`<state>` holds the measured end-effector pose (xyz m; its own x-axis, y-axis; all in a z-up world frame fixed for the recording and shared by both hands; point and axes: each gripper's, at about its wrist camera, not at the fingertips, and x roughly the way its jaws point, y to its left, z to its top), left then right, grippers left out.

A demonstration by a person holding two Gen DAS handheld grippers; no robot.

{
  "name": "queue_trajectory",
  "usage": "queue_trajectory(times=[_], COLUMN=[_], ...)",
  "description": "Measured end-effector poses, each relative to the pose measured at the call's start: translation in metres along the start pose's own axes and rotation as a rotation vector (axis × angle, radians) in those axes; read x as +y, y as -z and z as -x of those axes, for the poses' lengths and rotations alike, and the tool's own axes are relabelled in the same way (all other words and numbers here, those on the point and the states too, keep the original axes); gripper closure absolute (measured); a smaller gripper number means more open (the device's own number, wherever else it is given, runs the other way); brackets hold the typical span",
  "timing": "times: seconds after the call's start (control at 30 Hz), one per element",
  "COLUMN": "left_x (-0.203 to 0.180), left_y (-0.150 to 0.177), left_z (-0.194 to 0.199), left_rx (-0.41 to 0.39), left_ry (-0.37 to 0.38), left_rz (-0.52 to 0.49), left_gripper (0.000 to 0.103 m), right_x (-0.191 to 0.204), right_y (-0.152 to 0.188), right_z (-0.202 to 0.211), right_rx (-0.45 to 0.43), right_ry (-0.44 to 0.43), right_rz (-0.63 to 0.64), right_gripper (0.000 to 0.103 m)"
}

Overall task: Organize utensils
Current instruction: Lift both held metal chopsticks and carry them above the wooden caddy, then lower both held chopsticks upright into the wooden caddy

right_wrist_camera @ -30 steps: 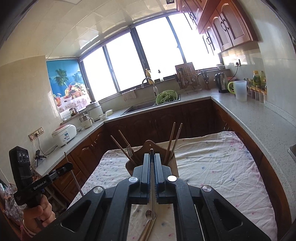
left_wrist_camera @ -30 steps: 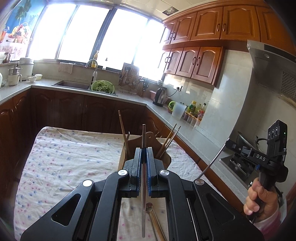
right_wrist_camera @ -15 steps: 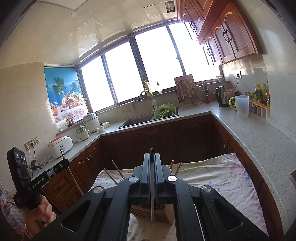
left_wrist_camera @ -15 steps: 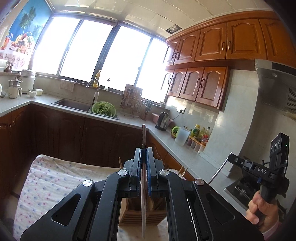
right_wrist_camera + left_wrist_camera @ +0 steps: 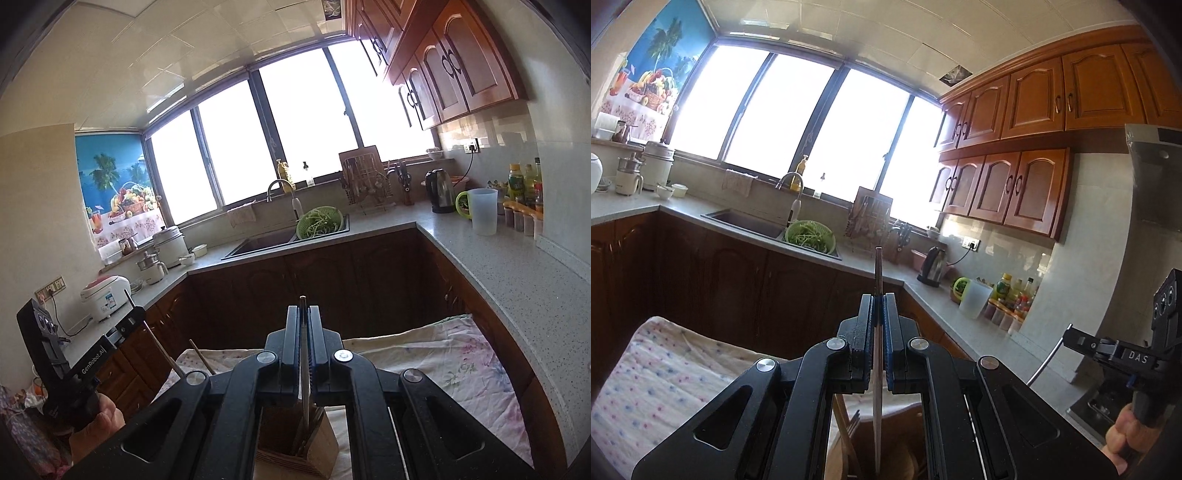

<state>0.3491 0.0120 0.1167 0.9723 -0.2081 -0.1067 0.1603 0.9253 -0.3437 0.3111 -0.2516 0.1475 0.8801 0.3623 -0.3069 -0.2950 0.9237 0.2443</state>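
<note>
My left gripper (image 5: 878, 301) is shut on a thin dark metal utensil handle (image 5: 878, 273) that stands upright between the jaws. Its lower end hangs over the wooden utensil holder (image 5: 886, 458), where a fork and a chopstick stand. My right gripper (image 5: 303, 312) is shut on a thin metal utensil handle (image 5: 305, 384) that hangs down over the wooden utensil holder (image 5: 299, 443). Both grippers are raised above the holder. The right gripper also shows in the left wrist view (image 5: 1071, 334), and the left gripper in the right wrist view (image 5: 136, 314). The working ends of both utensils are hidden.
The holder stands on a table with a flowered cloth (image 5: 665, 376), which also shows in the right wrist view (image 5: 461, 362). Dark wooden cabinets and a grey counter (image 5: 498, 258) wrap around it, with a sink (image 5: 746, 221), a green colander (image 5: 319, 221), a kettle (image 5: 932, 267) and bottles.
Both grippers have risen and tilted upward with their utensils. The table and holder have dropped low in both views. The spoon that lay below the jaws is out of view.
</note>
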Motion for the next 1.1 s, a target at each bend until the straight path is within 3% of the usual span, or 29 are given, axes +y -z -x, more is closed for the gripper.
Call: queue_trajectory(times=[0.5, 1.1], left_x=[0.010, 0.010], left_y=[0.067, 0.067], left_z=[-0.009, -0.011], left_rx=[0.107, 0.169], left_ry=[-0.016, -0.001], left_rz=[-0.048, -0.041], left_gripper=[0.099, 0.099], right_x=[-0.017, -0.017], right_y=[0.058, 0.058], right_z=[-0.038, -0.041], right_rx=[0.126, 0.137], right_ry=[0.008, 0.011], right_rz=[-0.076, -0.084], right_gripper=[0.099, 0.099])
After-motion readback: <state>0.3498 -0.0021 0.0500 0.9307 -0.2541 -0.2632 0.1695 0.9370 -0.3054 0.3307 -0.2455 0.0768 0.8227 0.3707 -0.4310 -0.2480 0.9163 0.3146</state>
